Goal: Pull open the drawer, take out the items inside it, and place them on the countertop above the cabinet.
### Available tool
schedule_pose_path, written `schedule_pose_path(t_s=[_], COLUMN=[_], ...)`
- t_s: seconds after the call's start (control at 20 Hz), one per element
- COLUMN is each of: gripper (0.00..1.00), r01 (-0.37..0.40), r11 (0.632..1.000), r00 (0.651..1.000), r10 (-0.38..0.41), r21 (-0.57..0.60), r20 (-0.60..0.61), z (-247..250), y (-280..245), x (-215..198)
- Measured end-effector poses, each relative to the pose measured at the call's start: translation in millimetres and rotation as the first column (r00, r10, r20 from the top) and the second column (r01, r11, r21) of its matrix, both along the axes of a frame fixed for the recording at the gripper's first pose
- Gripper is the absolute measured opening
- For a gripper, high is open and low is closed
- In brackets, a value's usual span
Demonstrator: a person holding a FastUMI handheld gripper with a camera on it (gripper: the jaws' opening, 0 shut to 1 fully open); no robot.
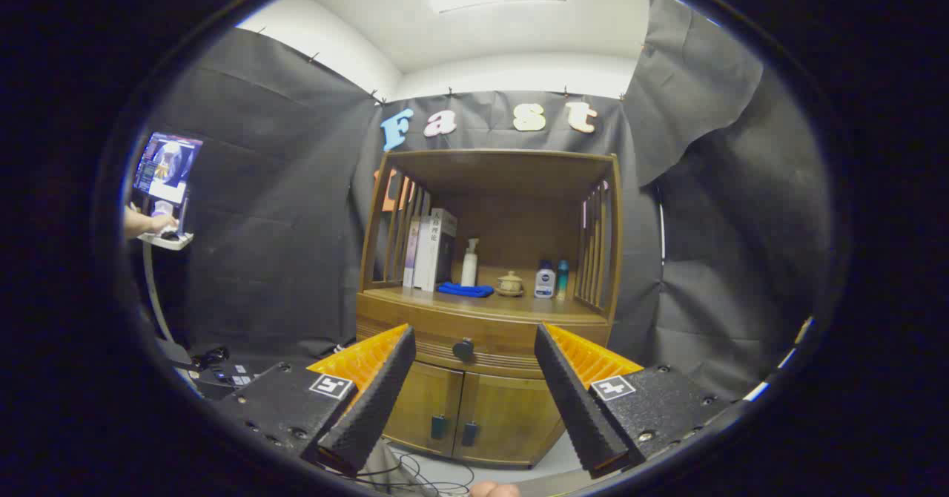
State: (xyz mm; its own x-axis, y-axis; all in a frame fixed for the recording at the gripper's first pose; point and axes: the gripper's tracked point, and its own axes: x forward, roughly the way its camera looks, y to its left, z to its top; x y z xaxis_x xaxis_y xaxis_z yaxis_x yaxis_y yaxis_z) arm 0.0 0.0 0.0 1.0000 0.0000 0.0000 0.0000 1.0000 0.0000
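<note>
Off to the left a person's hand (148, 223) rests at a small stand with a screen (167, 168). The gripper (474, 343) has its fingers spread wide, holding nothing, well back from the wooden cabinet (485, 311). The drawer (474, 345) is shut, its knob (463, 349) between the fingertips. On the countertop (511, 305), left to right: books (430, 248), blue cloth (465, 289), pump bottle (469, 263), small pot (510, 283), two bottles (552, 280).

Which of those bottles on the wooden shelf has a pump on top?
The tall white bottle standing just right of the books, behind the blue cloth. The other two bottles, farther right past the small pot, are shorter and have plain caps.
</note>
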Motion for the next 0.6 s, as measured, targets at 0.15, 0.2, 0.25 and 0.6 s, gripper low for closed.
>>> schedule_pose_path(t_s=[0.15,0.2,0.25,0.6], gripper=[1.00,1.00,1.00,1.00], r01=[-0.001,0.002,0.003,0.022], r11=[1.000,1.000,1.000,1.000], r00=[1.000,1.000,1.000,0.999], r10=[0.001,-0.002,-0.003,-0.022], r21=[-0.003,0.001,0.003,0.012], r20=[-0.004,-0.007,-0.010,-0.026], z=[-2.2,-2.8,-3.8,-8.0], y=[0.4,-0.3,-1.1,-8.6], x=[-1.0,-0.4,0.5,0.8])
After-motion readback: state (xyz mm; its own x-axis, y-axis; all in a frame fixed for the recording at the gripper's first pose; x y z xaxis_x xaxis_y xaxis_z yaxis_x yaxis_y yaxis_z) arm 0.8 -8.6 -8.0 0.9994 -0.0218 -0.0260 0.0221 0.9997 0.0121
